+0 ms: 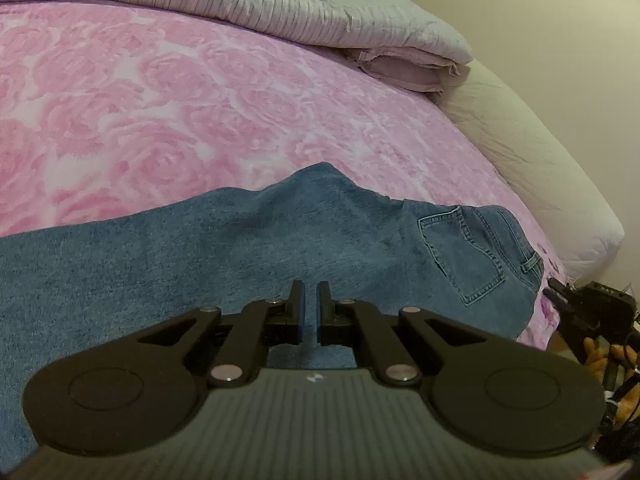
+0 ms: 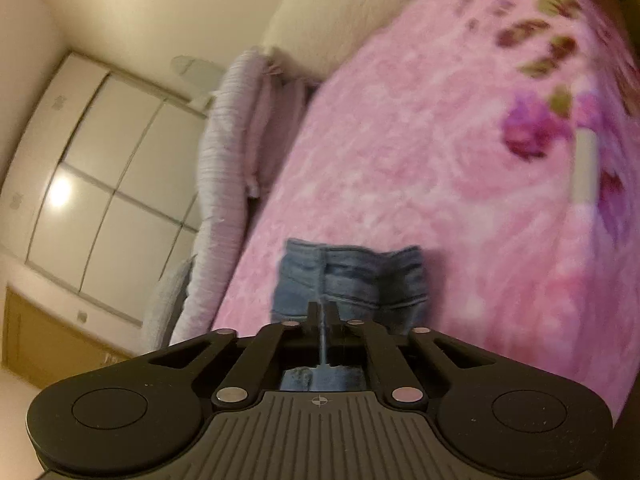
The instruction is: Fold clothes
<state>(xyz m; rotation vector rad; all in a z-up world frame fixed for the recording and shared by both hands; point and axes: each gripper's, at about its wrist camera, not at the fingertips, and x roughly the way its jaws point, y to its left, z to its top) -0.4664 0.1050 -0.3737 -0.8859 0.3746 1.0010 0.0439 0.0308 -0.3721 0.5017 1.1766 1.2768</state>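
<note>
Jeans (image 1: 280, 240) lie lengthwise across the bed (image 1: 160, 100), waistband toward the right. Right claw (image 2: 321, 312) is clamped on that waistband end; left claw (image 1: 311, 300) hovers mid-leg, nearly together, holding nothing.

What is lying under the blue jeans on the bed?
The jeans lie on a pink rose-patterned blanket, which shows all around them. Whatever is directly beneath the denim is covered.

text: none readable | right tool (image 1: 576, 312): faint lettering, too blurred to read | left tool (image 1: 311, 308): small logo mark, no words
</note>
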